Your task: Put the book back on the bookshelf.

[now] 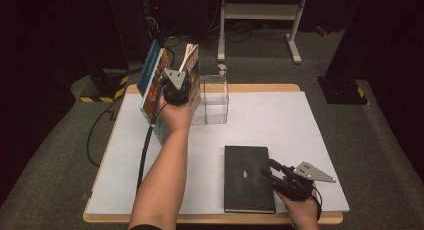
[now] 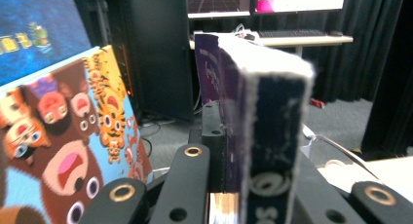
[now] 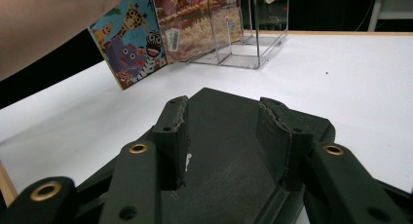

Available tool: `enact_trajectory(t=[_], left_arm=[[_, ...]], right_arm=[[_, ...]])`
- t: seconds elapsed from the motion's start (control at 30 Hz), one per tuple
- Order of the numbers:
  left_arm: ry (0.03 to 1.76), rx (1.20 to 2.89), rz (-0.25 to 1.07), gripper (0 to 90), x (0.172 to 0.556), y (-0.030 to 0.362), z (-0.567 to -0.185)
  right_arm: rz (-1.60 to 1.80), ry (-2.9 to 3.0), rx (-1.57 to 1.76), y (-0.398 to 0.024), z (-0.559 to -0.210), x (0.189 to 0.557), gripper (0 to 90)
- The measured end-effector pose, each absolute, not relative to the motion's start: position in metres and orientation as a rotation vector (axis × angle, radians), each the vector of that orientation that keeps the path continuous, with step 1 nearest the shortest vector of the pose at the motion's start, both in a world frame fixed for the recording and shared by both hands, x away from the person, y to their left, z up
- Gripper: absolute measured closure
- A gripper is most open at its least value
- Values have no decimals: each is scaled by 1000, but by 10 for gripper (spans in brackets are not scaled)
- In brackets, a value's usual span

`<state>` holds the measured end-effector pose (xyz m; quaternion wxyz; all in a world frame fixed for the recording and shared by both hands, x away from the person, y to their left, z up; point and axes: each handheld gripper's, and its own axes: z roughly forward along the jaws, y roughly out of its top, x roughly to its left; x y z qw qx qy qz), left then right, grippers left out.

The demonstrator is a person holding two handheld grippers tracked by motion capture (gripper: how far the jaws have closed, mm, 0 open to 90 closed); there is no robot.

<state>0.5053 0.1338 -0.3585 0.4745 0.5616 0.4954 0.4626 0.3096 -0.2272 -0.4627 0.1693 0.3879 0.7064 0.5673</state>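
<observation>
Books are being stood upright beside the clear stand (image 1: 216,99) near the table's (image 1: 325,120) far left corner. Left gripper (image 1: 176,87) is clamping a thick paperback (image 2: 258,131) on edge, next to the picture books (image 1: 152,82) already leaning there. Right gripper (image 1: 274,171), jaws apart and gripping nothing, is hovering over the black notebook (image 1: 246,177) lying flat at the near edge. Judging so: paperback not yet released, notebook left to shelve.

left arm: stretched forward over the table, forearm bare
left gripper (image 1: 175,85): raised at the far left, jaws clamped on a thick book
right gripper (image 1: 275,174): low at the near right, level, jaws part-open, gripping nothing
</observation>
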Motion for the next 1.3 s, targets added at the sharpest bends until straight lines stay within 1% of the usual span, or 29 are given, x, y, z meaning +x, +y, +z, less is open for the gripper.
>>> enact_trajectory(t=[0.17,0.3,0.37,0.5,0.63,0.77,1.0,1.3], left_arm=[[1200,1390,1170,823,499,136,-363],[1175,1447,1226,805,492,134,-366],[1182,1457,1228,795,490,134,-365],[1222,1455,1227,736,487,137,-362],[1250,1465,1195,672,484,139,-361],[1260,1470,1187,639,478,140,-363],[1262,1473,1166,618,466,141,-365],[1257,1474,1154,613,451,142,-364]], right_arm=[[1613,2014,1104,-226,-463,310,550],[1616,2018,1094,-225,-462,309,547],[1620,2012,1092,-225,-461,309,547],[1622,2016,1095,-224,-461,308,544],[1622,2018,1088,-224,-461,308,540],[1620,2025,1092,-224,-462,309,536],[1619,2029,1094,-223,-462,309,528],[1614,2036,1093,-222,-463,309,530]])
